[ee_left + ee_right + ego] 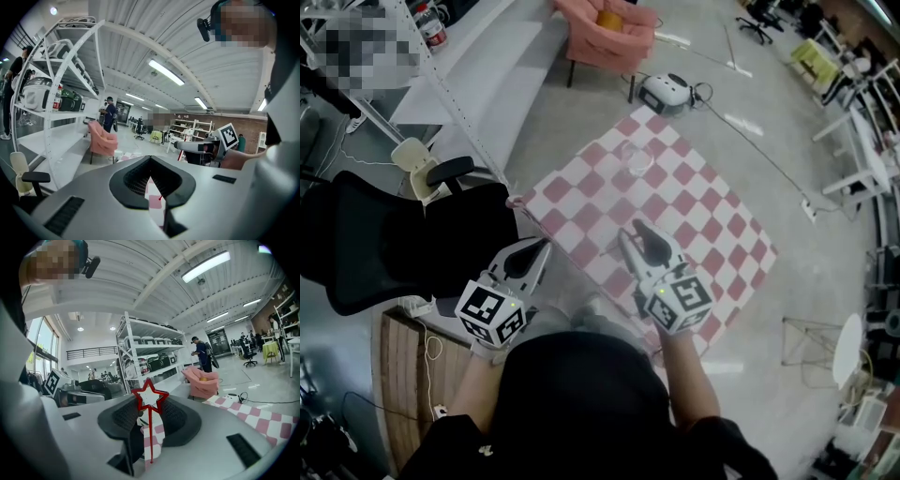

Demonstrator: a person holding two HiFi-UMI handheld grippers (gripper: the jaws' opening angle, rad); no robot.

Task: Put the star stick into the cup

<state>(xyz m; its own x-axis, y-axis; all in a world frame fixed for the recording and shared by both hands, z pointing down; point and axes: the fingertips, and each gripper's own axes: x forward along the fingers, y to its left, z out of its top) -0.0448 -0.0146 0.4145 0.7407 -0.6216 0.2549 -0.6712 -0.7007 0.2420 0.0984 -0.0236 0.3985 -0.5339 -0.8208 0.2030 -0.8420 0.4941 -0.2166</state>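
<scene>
A clear cup (636, 157) stands on the far part of the pink-and-white checked cloth (712, 216). The star stick (150, 398), a red-outlined star on a thin red stem, stands upright between the jaws of my right gripper (151, 427), which is shut on it. This gripper (642, 236) hovers over the cloth's near half, short of the cup. In the left gripper view it (202, 146) shows at the right with the red stem (180, 155) hanging below it. My left gripper (532, 251) sits off the cloth's left edge, jaws together and holding nothing.
A black office chair (384, 244) stands close on the left, beside a white shelving rack (441, 84). Beyond the cloth are a pink armchair (605, 33) and a white device (666, 92) with a cable. A wooden board (403, 375) lies at the lower left.
</scene>
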